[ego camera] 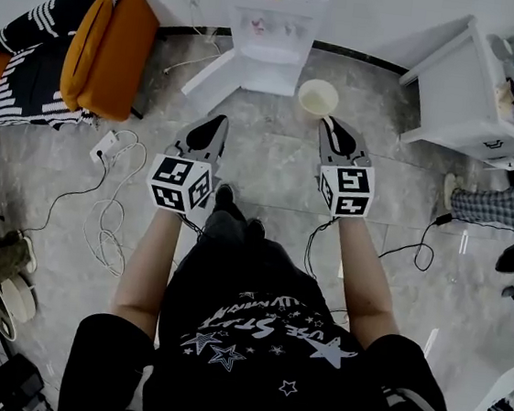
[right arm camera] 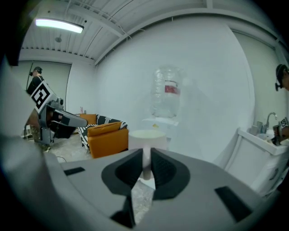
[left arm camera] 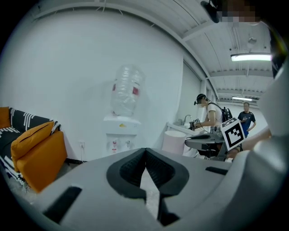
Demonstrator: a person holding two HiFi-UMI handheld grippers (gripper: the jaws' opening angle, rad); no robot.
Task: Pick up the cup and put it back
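Now my right gripper point(ego camera: 329, 123) pinches the upright cup point(ego camera: 318, 96) by its near wall, just before the water dispenser point(ego camera: 270, 26) and rightward, my left gripper point(ego camera: 218, 122) pressed together, empty.

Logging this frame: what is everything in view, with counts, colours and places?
cup: one, cream, top centre, held upright
water dispenser: one, white, top centre
cushions: two, orange, upper left, on the sofa
sofa: one, black and white, far left
cabinet: one, white, upper right
power strip: one, white, left of centre
left gripper: one, grey, jaws together, empty
right gripper: one, grey, jaws shut on the cup's wall
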